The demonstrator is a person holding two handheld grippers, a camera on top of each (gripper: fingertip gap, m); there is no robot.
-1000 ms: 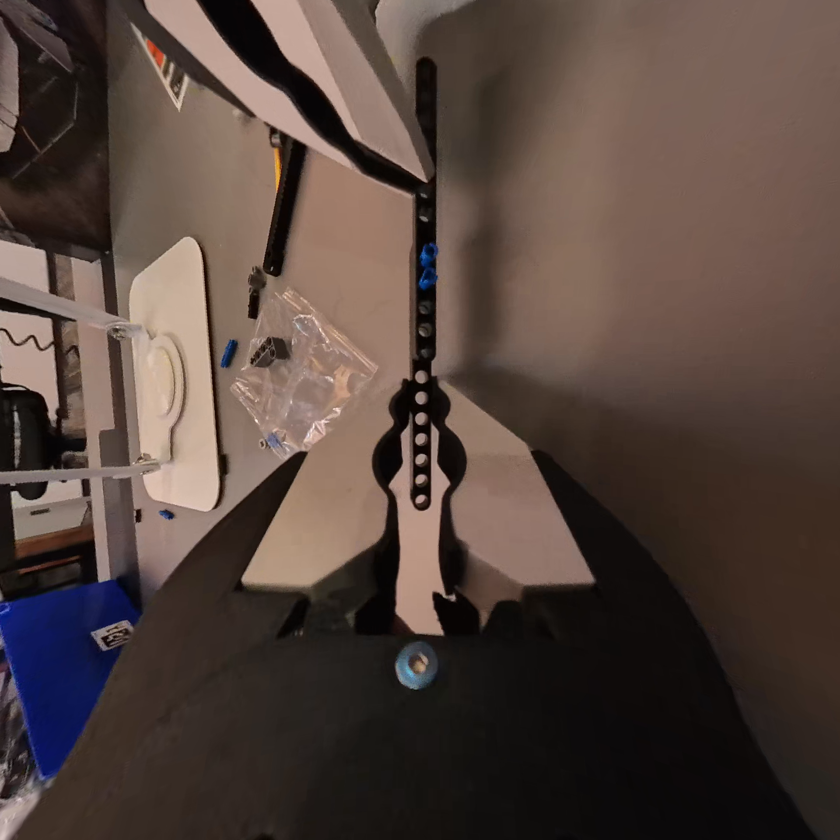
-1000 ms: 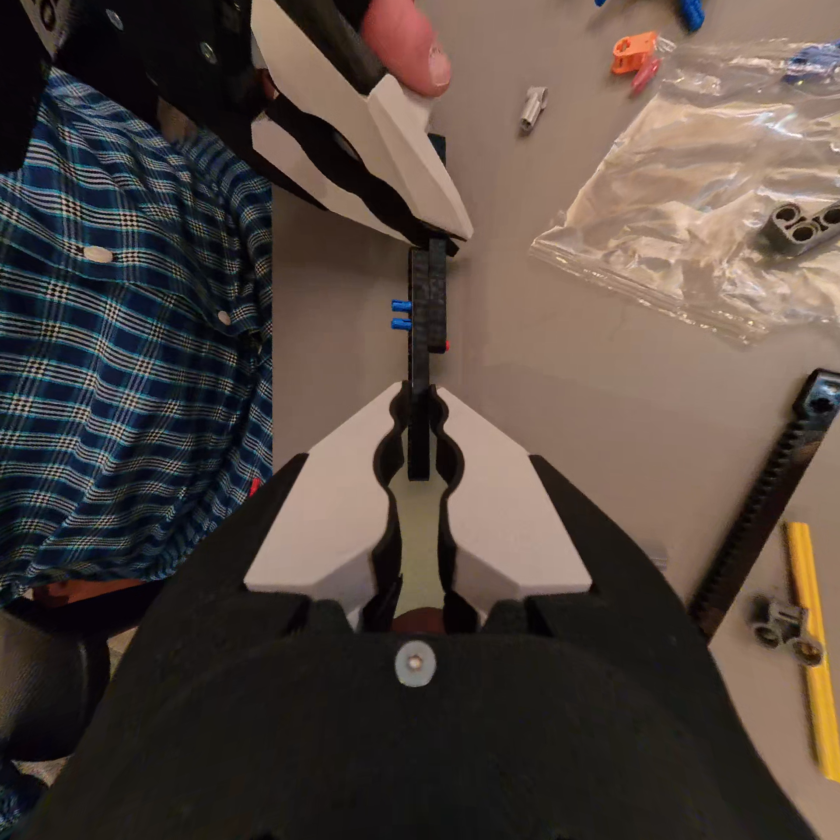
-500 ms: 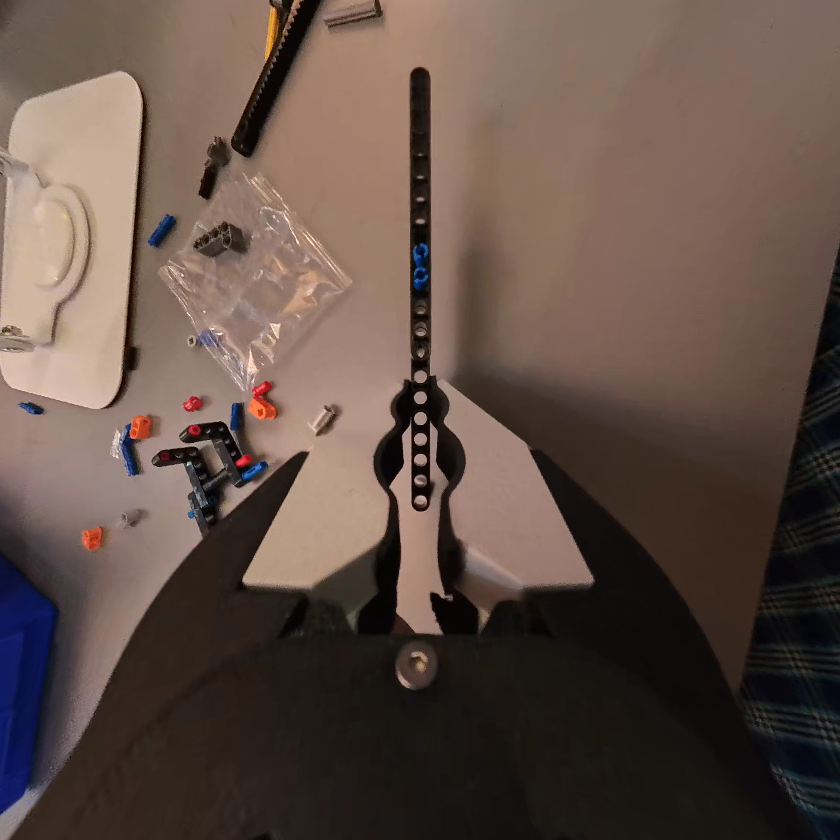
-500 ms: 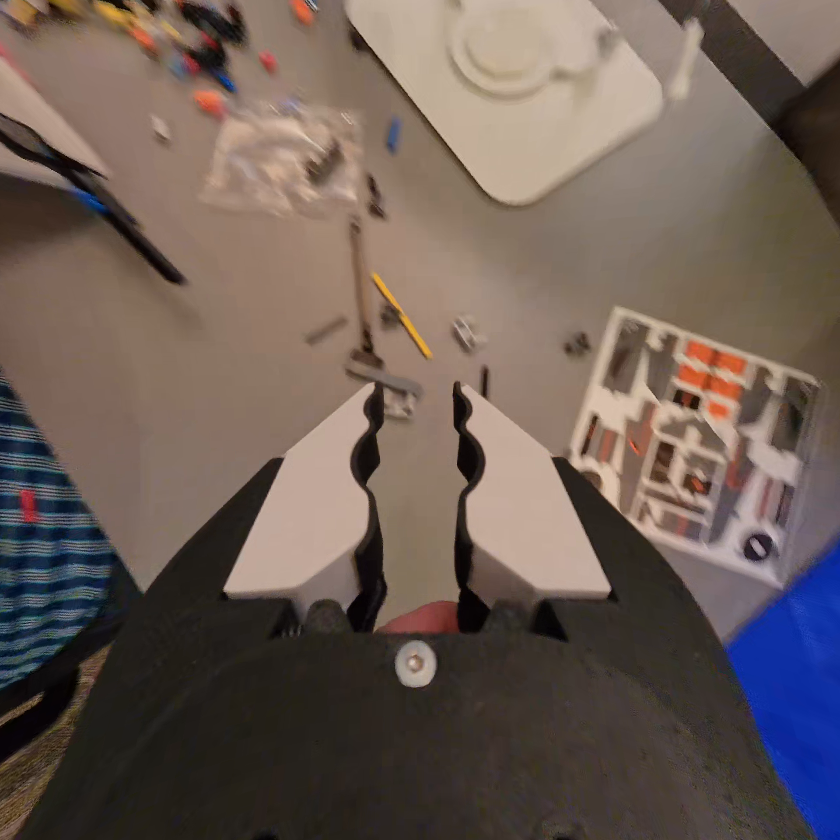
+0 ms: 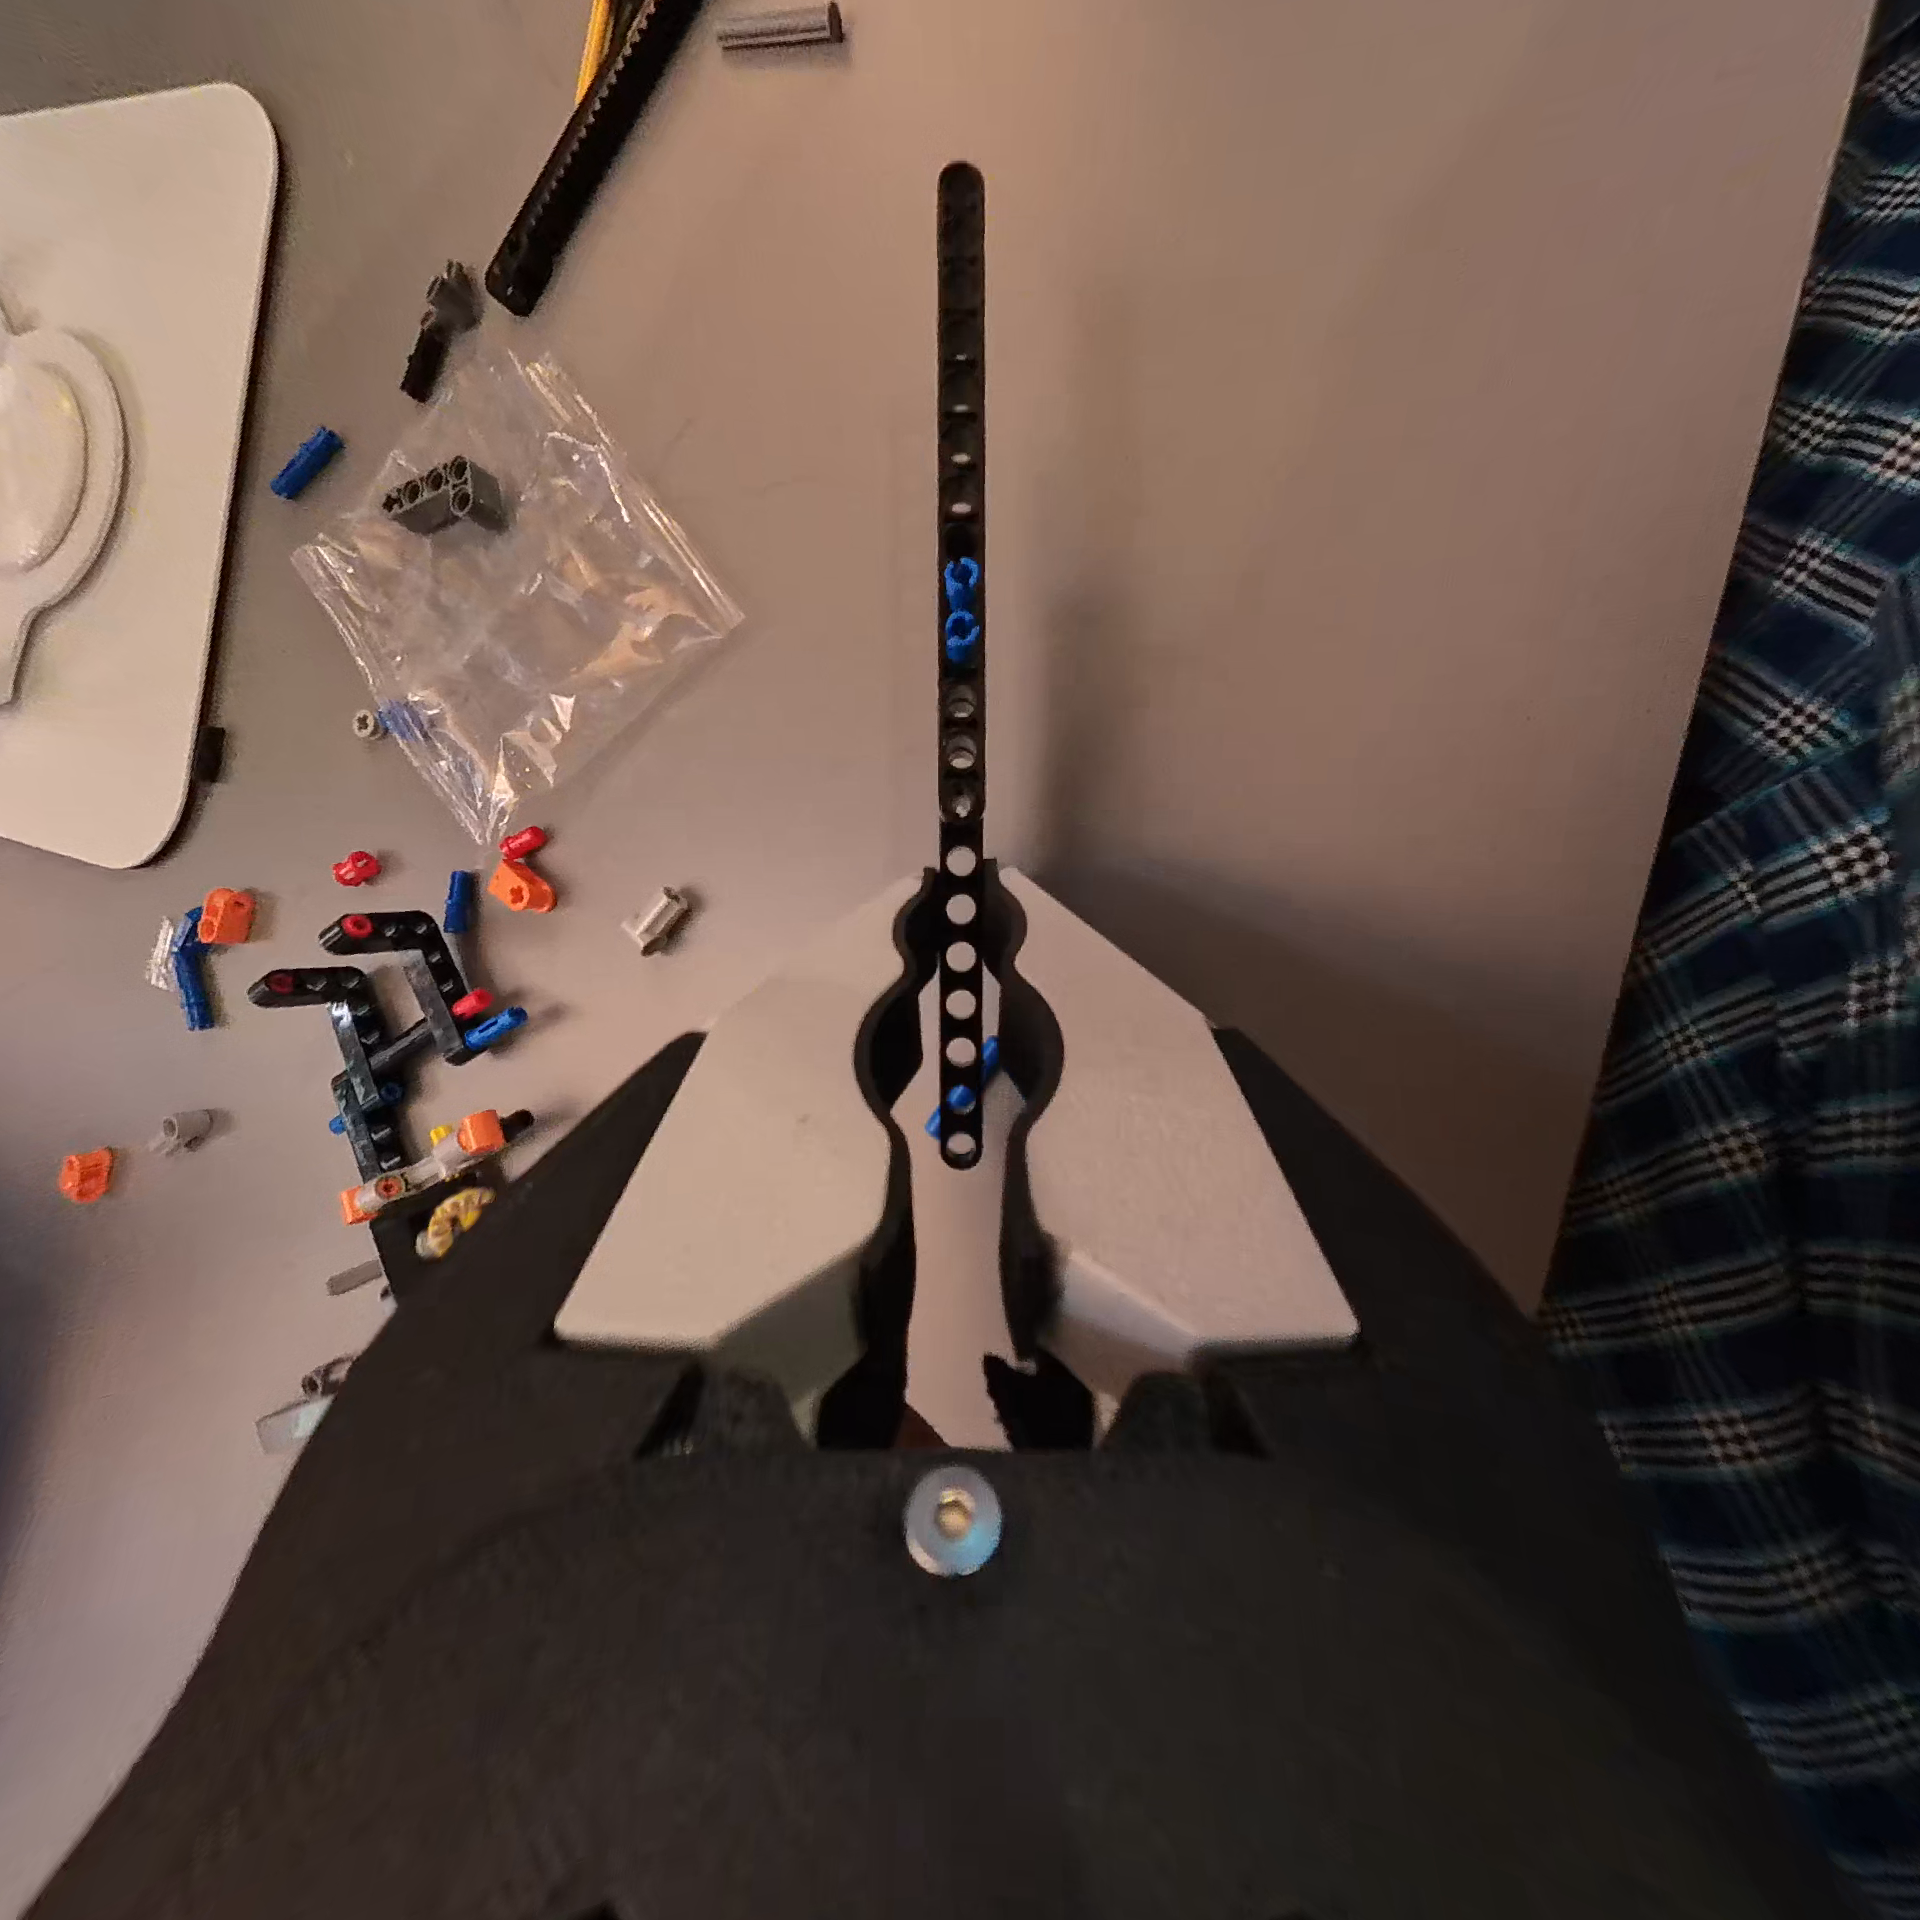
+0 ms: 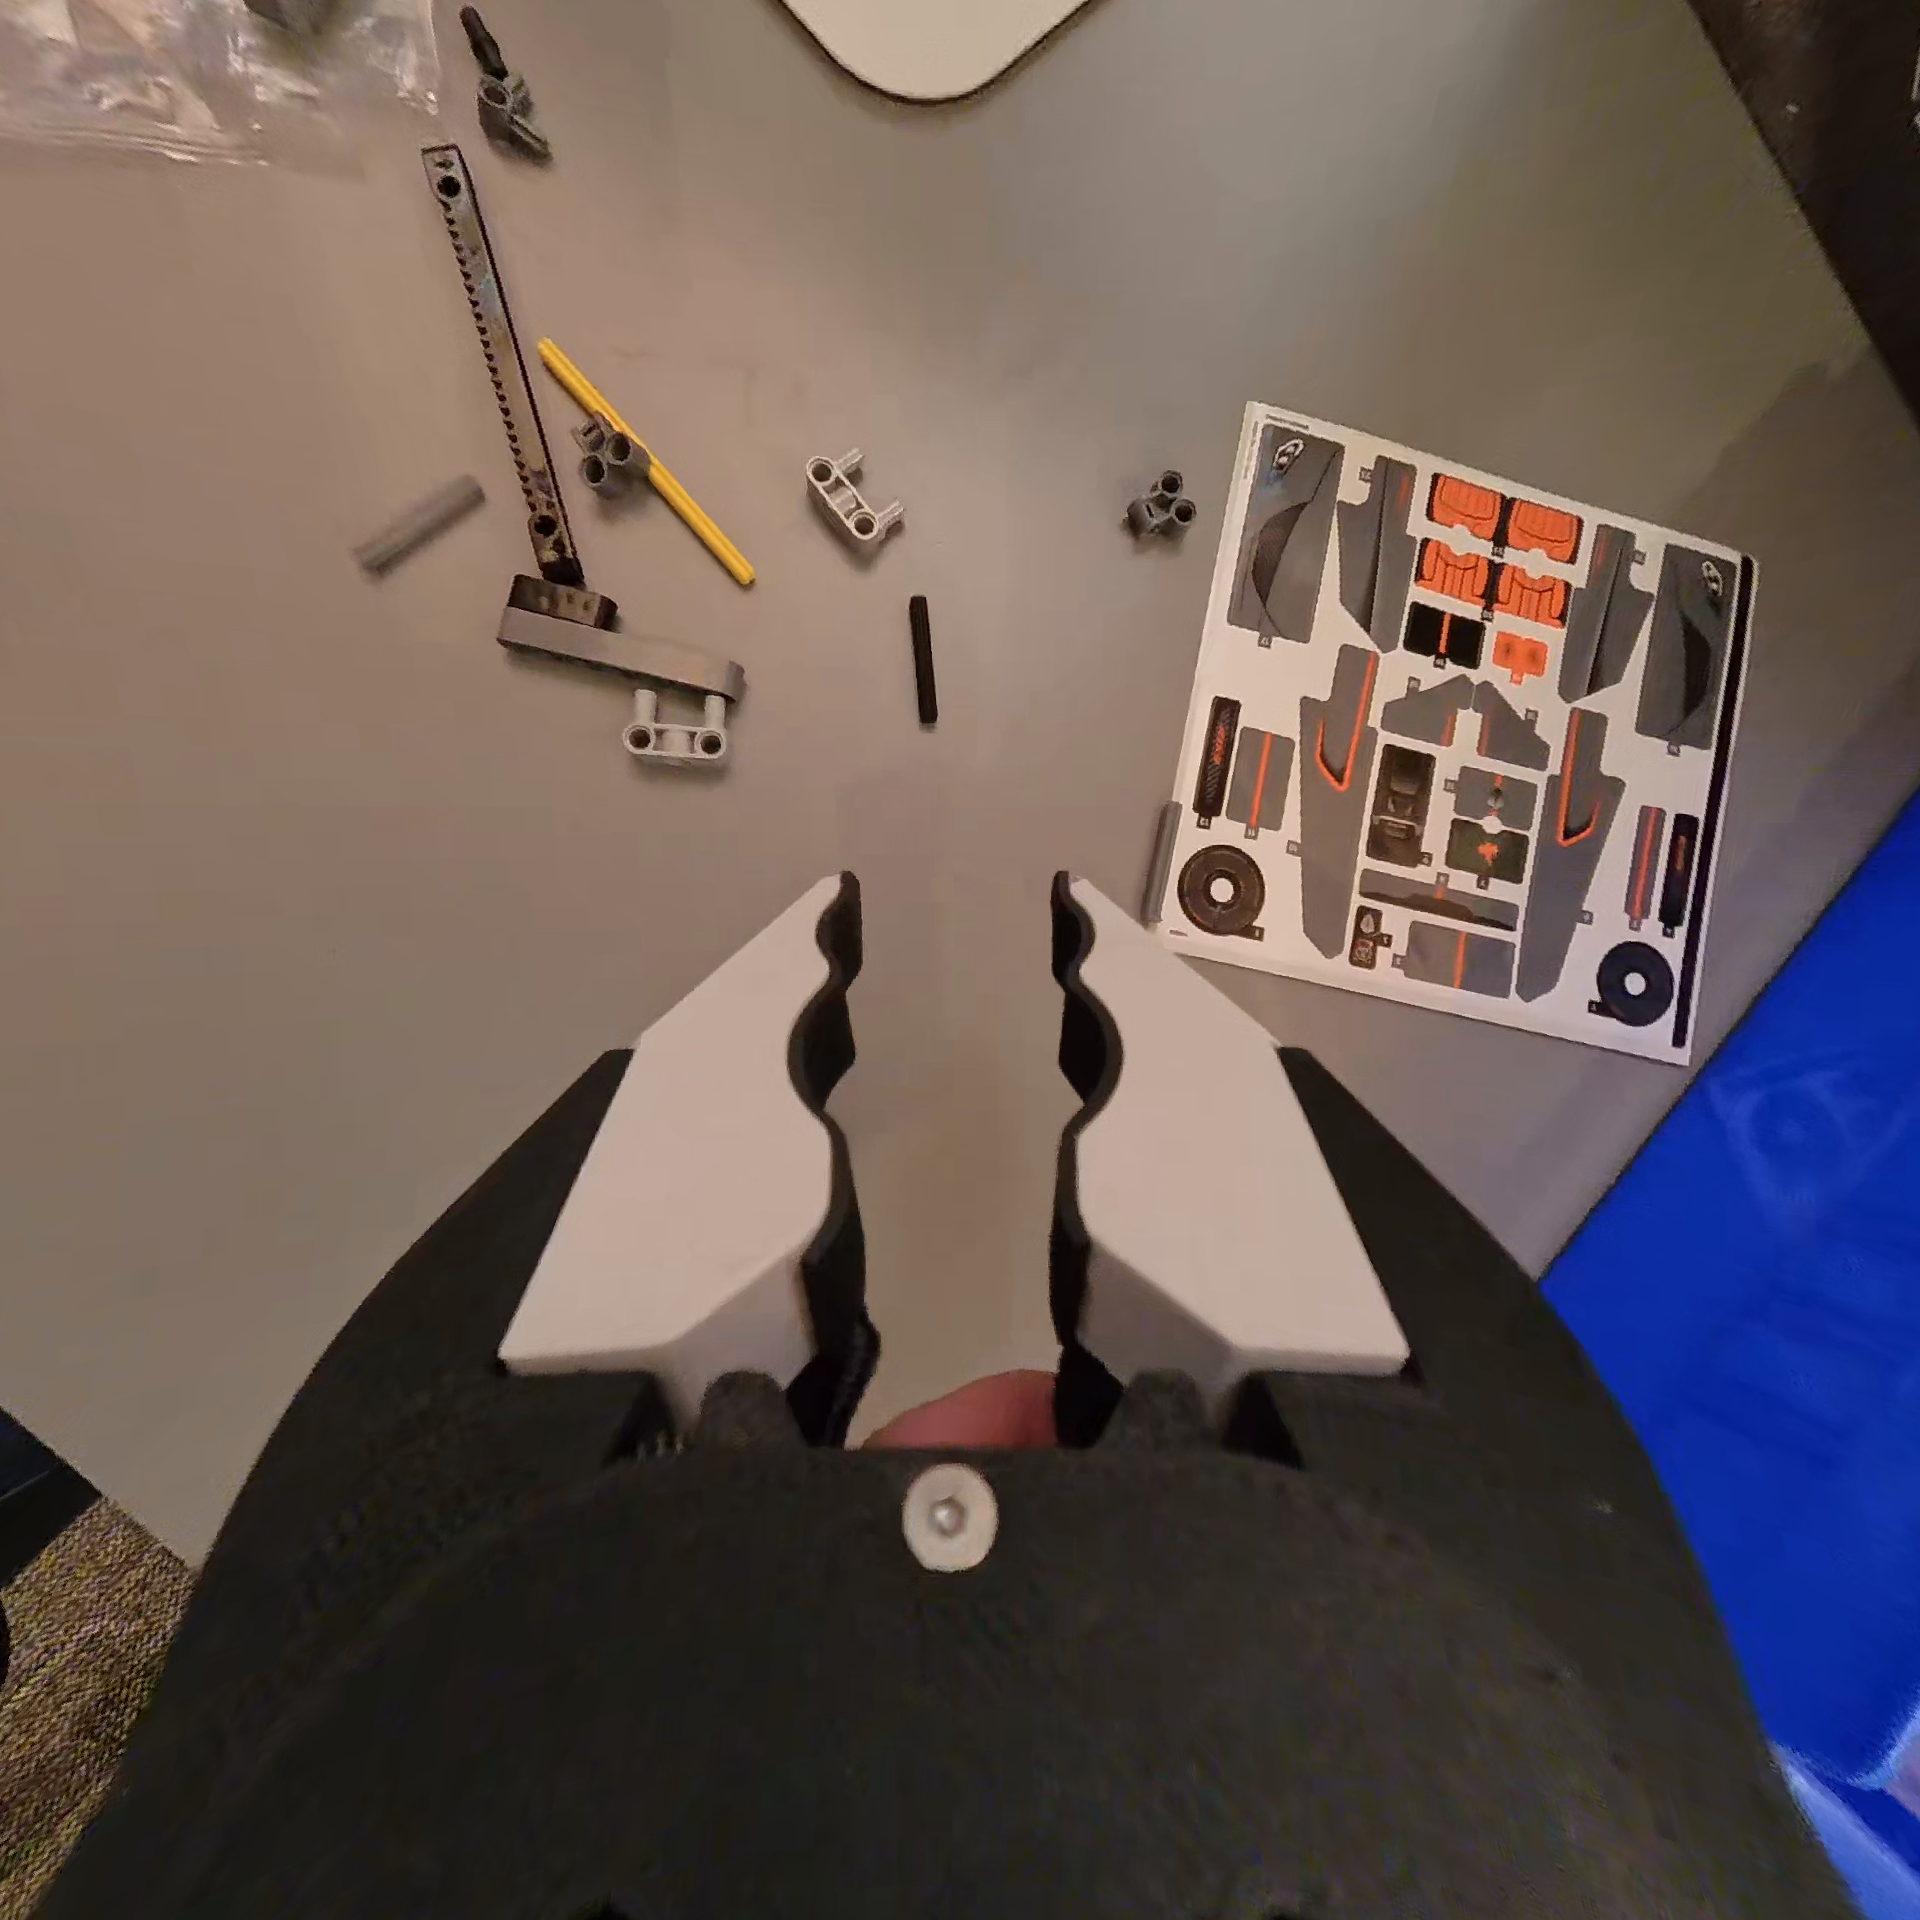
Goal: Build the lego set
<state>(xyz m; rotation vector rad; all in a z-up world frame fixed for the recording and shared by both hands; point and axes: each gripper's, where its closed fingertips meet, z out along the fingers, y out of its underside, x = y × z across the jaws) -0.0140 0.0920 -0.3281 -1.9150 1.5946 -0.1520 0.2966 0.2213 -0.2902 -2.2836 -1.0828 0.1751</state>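
Left wrist view: the left gripper (image 5: pixel 960 883) has its jaws clenched on the near end of a long black perforated beam (image 5: pixel 960 499), which projects straight away from the jaws above the grey tabletop (image 5: pixel 1299 468). Two blue pins (image 5: pixel 961 608) sit in adjacent holes near the beam's middle. To the left lie a clear plastic bag (image 5: pixel 520 613) holding a grey brick, a black toothed rack (image 5: pixel 582 156) at the far edge, and a scatter of small orange, red and blue pieces around a partly built black assembly (image 5: pixel 395 1018). A plaid-sleeved person (image 5: pixel 1787 935) fills the right margin.

Right wrist view: the right gripper (image 6: pixel 956 904) is released, jaws apart and holding nothing, above bare tabletop. Beyond it lie the toothed rack, a yellow axle (image 6: pixel 644 462), a short black axle (image 6: pixel 923 660), several grey connectors, and, to the right, a sticker sheet (image 6: pixel 1455 727).
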